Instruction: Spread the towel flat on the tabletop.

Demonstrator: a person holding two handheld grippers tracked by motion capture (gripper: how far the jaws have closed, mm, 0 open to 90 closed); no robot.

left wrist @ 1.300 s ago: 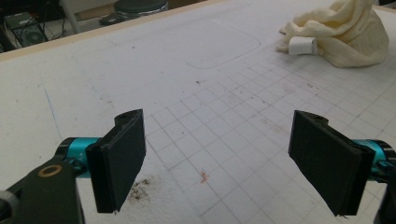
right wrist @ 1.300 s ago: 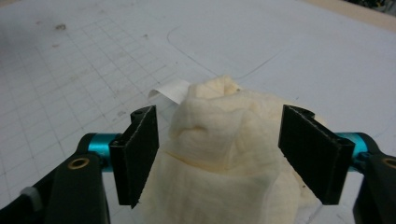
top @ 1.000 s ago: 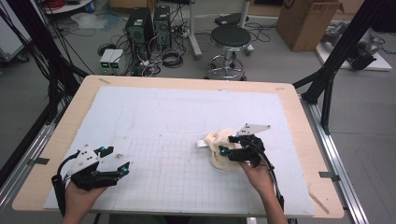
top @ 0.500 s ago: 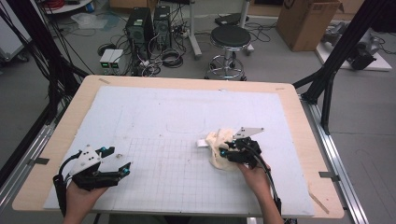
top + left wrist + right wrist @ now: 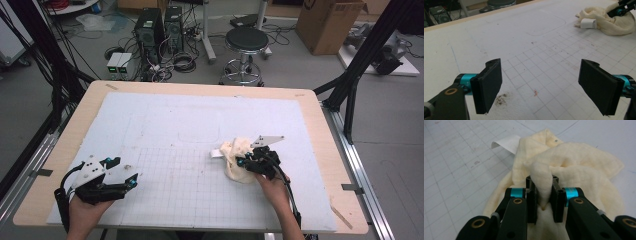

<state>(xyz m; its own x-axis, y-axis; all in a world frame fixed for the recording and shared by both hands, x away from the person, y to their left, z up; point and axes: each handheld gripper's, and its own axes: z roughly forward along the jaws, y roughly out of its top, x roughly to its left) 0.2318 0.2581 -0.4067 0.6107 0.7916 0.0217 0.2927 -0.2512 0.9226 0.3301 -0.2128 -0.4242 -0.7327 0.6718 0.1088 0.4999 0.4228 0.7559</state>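
Right gripper view had the right tongs [image 5: 543,200] pinched tight on a raised fold of the cream cloth [image 5: 579,165], the fold standing up between the two black jaws while the remainder of the cloth lay bunched on the counter [image 5: 454,165] beyond and beneath them. A white tag [image 5: 506,143] stuck out flat from the cloth's far edge onto the gridded mat. From above, those tongs [image 5: 248,161] sat on the right half of the counter, with the cloth [image 5: 235,152] heaped just left of the person's right hand [image 5: 272,187]. The left tongs [image 5: 541,87] stood wide open over bare grid, holding nothing, well apart from the cloth [image 5: 609,21], which lay far off toward the other gripper. From overhead they [image 5: 127,175] rested near the counter's front left corner, in the left hand [image 5: 87,212]
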